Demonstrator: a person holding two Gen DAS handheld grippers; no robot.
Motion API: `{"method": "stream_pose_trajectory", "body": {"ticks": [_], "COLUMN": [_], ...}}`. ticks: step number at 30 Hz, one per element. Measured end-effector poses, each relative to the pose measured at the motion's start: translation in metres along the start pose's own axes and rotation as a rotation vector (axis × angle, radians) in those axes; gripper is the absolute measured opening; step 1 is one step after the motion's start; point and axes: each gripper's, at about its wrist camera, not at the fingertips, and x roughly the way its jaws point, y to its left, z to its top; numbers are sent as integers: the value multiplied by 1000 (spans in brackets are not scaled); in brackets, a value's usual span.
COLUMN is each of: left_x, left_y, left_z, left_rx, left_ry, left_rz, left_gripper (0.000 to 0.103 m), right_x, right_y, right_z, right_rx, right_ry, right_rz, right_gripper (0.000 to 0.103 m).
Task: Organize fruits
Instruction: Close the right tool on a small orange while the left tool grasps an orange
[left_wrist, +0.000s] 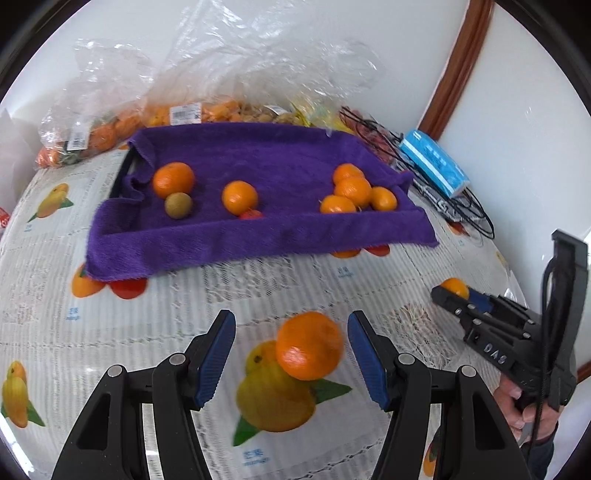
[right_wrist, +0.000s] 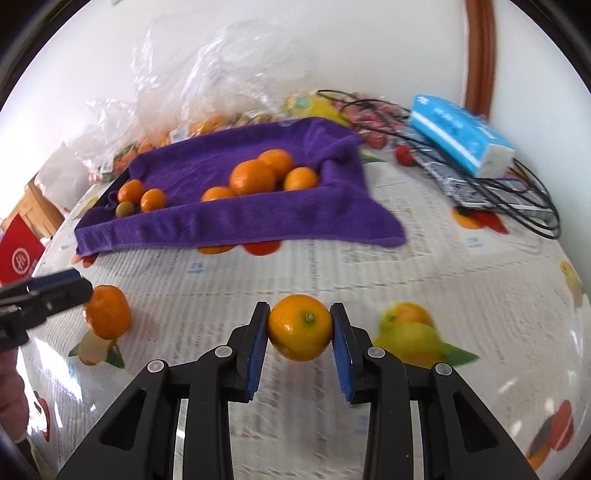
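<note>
Blue pads of the right gripper (right_wrist: 299, 328) pinch a small round orange citrus fruit (right_wrist: 300, 326) from both sides, holding it above the fruit-printed plastic tabletop (right_wrist: 369, 280). Open cloth lies ahead of it, up to the hanging front edge of the purple terry towel (right_wrist: 236, 225) that lines a shallow dark tray. Inside the towel sit a cluster of four oranges (right_wrist: 255, 177) toward the right and, at the left end, two more with a small greenish-brown fruit (right_wrist: 124, 209).

The left gripper (left_wrist: 291, 354) stands spread, its blue pads either side of a larger loose orange (left_wrist: 309, 345) on the tabletop without pressing it; there is a gap on each side. From the right wrist view, that orange lies just beside the left gripper's dark finger at the frame's left edge.

Only the left wrist view shows the person's hand (left_wrist: 524, 406) on the right gripper's handle and a bit of red fruit (left_wrist: 251, 214) behind the towel's front fold. Only the right wrist view shows a red box (right_wrist: 20, 254) past the tabletop's left edge. Both show clear plastic bags of fruit (left_wrist: 184, 110) along the wall, a black wire rack (left_wrist: 424, 173) and a light blue tissue pack (left_wrist: 436, 164) crowding the far right corner.
</note>
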Motion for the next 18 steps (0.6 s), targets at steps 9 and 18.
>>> {"method": "stream_pose_trajectory", "body": {"ticks": [9, 18], "left_x": [25, 12], "left_y": [-20, 4], "left_z": [-17, -14], "left_rx": [52, 53], "left_ry": [32, -13], "left_rz": [41, 171], "left_gripper": [42, 41], "right_x": [-10, 5], "right_y": [-17, 9], "right_z": [-6, -3], "right_rx": [11, -38], "right_ry": [-11, -23], "right_rz": [-24, 27], "right_gripper": [33, 33]}}
